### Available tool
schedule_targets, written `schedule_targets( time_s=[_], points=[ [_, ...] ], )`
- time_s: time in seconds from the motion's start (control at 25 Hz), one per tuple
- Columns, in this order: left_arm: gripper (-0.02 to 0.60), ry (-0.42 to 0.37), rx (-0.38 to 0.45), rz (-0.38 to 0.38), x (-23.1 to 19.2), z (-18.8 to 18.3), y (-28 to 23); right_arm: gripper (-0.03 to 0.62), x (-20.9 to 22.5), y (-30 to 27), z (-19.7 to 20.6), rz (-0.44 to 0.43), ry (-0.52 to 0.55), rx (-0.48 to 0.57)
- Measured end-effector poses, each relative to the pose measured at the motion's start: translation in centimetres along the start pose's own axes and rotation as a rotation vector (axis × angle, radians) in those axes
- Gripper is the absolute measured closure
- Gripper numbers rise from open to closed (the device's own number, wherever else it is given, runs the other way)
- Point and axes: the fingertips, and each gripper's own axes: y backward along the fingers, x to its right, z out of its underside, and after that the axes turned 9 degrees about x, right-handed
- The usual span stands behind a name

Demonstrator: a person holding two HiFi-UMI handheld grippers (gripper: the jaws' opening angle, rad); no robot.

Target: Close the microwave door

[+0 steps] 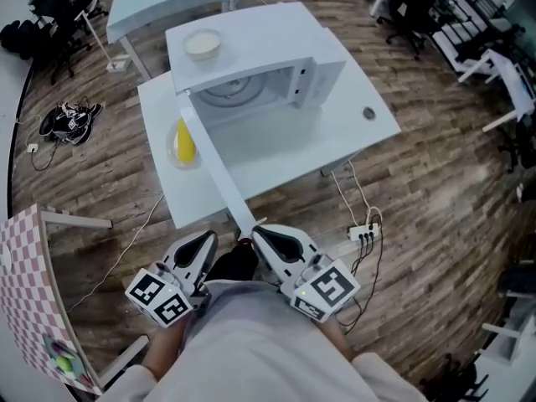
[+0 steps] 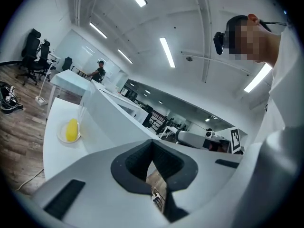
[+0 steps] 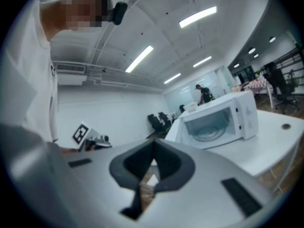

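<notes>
The white microwave point(image 1: 251, 65) stands on a white table point(image 1: 352, 132), and its door point(image 1: 213, 162) is swung wide open, edge-on toward me. The right gripper view shows the open cavity of the microwave point(image 3: 221, 120) with its glass turntable. My left gripper point(image 1: 197, 254) and right gripper point(image 1: 272, 241) are held close to my body, just short of the door's free end and touching nothing. Both are shut and empty, as the left gripper point(image 2: 152, 151) and the right gripper point(image 3: 153, 151) show in their own views. The door point(image 2: 114, 122) rises as a white slab ahead of the left gripper.
A bowl point(image 1: 202, 44) sits on top of the microwave. A yellow item on a plate point(image 1: 184, 145) lies on the table left of the door. A power strip point(image 1: 365, 233) with cables is on the wooden floor, and a checkered cloth point(image 1: 29, 300) lies at left. Office chairs stand far right.
</notes>
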Motion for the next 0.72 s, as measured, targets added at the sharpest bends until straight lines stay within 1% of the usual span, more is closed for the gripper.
schedule_targets(
  time_s=[0.16, 0.32, 0.44, 0.6, 0.72],
  points=[
    [0.565, -0.022, -0.038, 0.051, -0.3, -0.2, -1.1, 0.572, 0.9, -1.1, 0.2, -0.006, 0.005, -0.024],
    [0.565, 0.004, -0.094, 0.126, -0.1, 0.1, -1.9, 0.572, 1.5, -1.6, -0.1, -0.004, 0.014, -0.039],
    [0.565, 0.001, -0.127, 0.159, -0.6, 0.4, -2.0, 0.572, 2.2, -2.3, -0.2, 0.001, 0.035, -0.049],
    [0.565, 0.008, -0.144, 0.188, -1.1, 0.4, -2.3, 0.572, 3.3, -2.3, -0.5, 0.024, 0.032, -0.061],
    [0.565, 0.000, -0.152, 0.234, -1.2, 0.0, -3.6, 0.572, 4.0, -2.3, -0.8, 0.043, 0.035, -0.064]
  ],
)
